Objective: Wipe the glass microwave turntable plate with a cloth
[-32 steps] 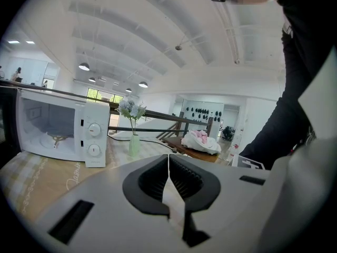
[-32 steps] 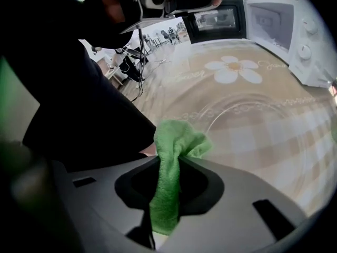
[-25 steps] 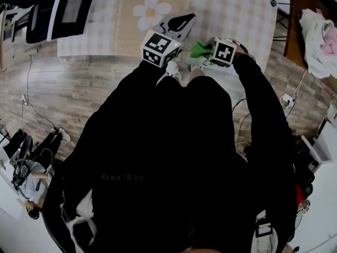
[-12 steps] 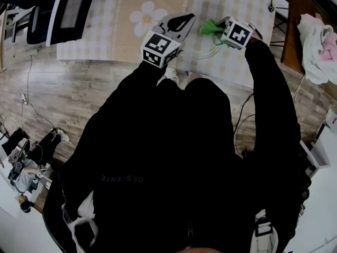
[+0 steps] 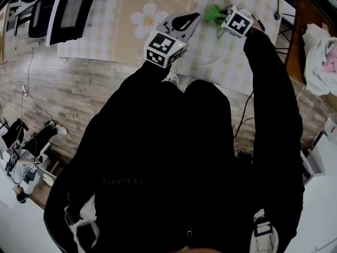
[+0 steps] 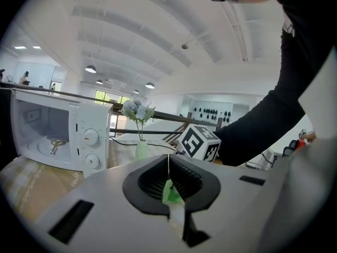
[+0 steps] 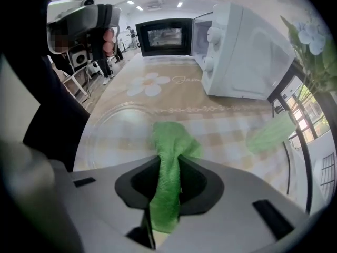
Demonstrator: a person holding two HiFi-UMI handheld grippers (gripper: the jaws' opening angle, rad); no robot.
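Green fuzzy cloth point(image 7: 171, 141) is squeezed tight in the shut jaws of the right gripper point(image 7: 167, 181). Its loose end touches the round clear glass plate point(image 7: 113, 123) just in front. The left gripper point(image 6: 169, 167) is closed on the plate's thin edge. The checked tablecloth point(image 7: 226, 141) shows through the glass.

A black long-sleeved top point(image 5: 174, 141) carries small pale lettering point(image 5: 122, 181).

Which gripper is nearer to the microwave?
Left. The left gripper, shut on the rim of the glass plate, is on the side toward the microwave; the right gripper, holding the green cloth, is across the plate, farther away.
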